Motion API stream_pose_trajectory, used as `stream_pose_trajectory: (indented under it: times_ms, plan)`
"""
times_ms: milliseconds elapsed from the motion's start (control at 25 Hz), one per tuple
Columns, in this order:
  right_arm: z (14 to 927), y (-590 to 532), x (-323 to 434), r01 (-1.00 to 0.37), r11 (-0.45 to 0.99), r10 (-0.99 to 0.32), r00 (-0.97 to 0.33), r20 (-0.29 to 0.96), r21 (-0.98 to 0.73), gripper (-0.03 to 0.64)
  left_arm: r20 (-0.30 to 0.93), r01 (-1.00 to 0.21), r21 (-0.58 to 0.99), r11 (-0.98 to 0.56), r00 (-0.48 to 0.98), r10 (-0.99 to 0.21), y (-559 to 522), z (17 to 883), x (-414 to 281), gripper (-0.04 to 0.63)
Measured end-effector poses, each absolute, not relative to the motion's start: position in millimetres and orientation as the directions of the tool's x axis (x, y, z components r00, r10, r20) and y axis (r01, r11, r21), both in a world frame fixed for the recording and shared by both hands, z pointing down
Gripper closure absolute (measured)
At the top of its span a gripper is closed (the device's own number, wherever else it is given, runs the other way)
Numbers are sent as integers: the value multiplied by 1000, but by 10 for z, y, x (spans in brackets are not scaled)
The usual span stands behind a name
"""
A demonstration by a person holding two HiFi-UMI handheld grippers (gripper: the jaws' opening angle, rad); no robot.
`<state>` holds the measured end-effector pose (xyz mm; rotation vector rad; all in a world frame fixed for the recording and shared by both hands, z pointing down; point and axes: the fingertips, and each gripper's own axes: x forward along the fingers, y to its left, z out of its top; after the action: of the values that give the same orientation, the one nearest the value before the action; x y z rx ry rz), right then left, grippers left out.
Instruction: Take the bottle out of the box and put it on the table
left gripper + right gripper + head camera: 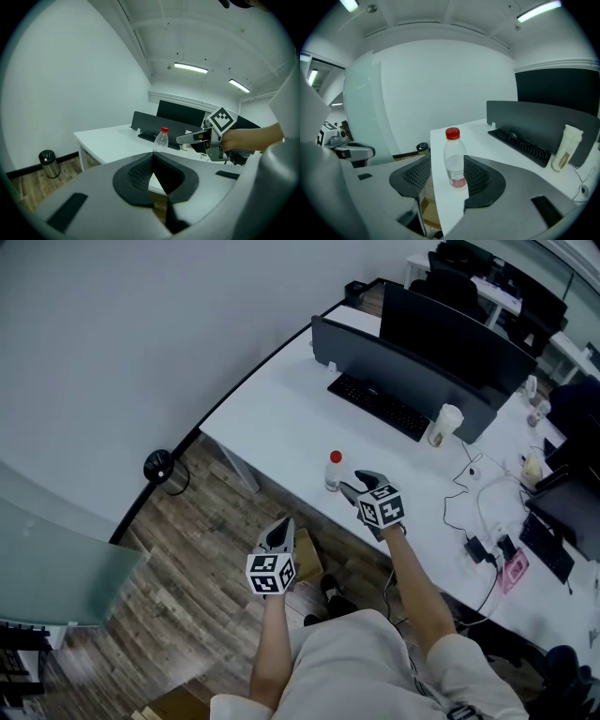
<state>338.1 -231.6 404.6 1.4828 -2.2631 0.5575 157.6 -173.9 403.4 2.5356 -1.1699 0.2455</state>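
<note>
A clear plastic bottle [334, 471] with a red cap stands upright on the white table [272, 418], close to its near edge. My right gripper [354, 487] sits just behind it, open, with the bottle [453, 159] free between the spread pads and nothing pressing on it. My left gripper [279, 532] hangs over the wooden floor in front of the table, jaws together and empty. The left gripper view shows the bottle [161, 139] and the right gripper [192, 137] beside it. A brown cardboard box [307, 554] lies on the floor under the table edge.
A black keyboard [380, 404] and dark monitors [412, 367] stand behind the bottle, with a pale cup [445, 425] to their right. Cables and small devices [487, 540] litter the table's right part. A round bin [159, 466] stands by the wall.
</note>
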Motion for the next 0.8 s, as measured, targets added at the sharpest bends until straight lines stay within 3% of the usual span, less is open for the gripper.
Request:
stream_pose_trajectory:
  times_ms: [520,800]
  plan:
    - [3993,-1189,3241,-974,126,-880,-197,433,-189,368,275,-738,247,-628,675,-685,-1241,3959,1526,581]
    - [4055,-515,3119,-975,102,-897,-176,404,-198,370,235,-717,223,-660,697,-677,-863,3826,1580,581]
